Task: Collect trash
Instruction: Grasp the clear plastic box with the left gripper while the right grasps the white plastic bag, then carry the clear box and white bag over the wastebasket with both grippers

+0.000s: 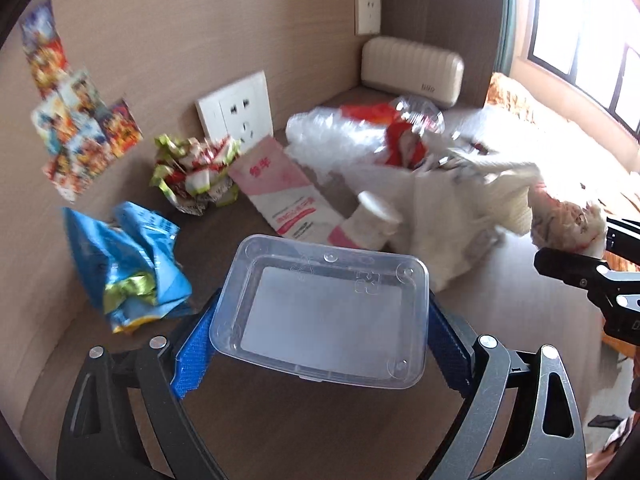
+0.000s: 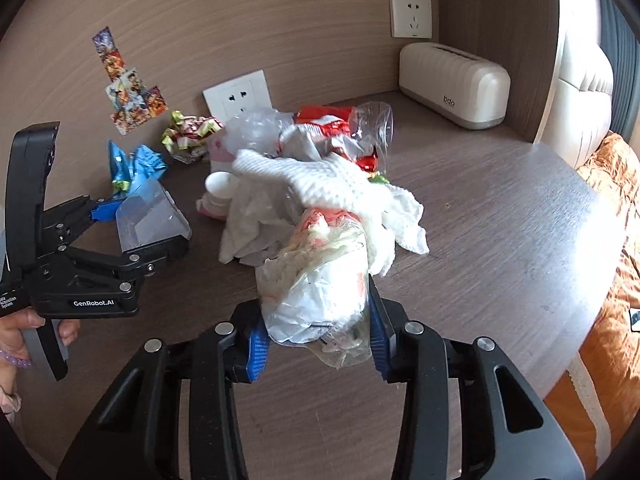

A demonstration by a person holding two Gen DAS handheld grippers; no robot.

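My left gripper is shut on a clear plastic box, its blue pads pressed on the box's two short sides; the right wrist view shows the box held just above the brown table. My right gripper is shut on a crumpled plastic bag with white and orange scraps inside. Behind it lies a pile: white tissue, a red wrapper, a clear cup. A blue wrapper, a green-red wrapper, a pink carton and a white cup lie near the wall.
A beige ribbed tissue box stands in the back right corner. Wall sockets and stickers are on the wooden wall. Orange bedding lies past the table's right edge. A hand grips the left tool's handle.
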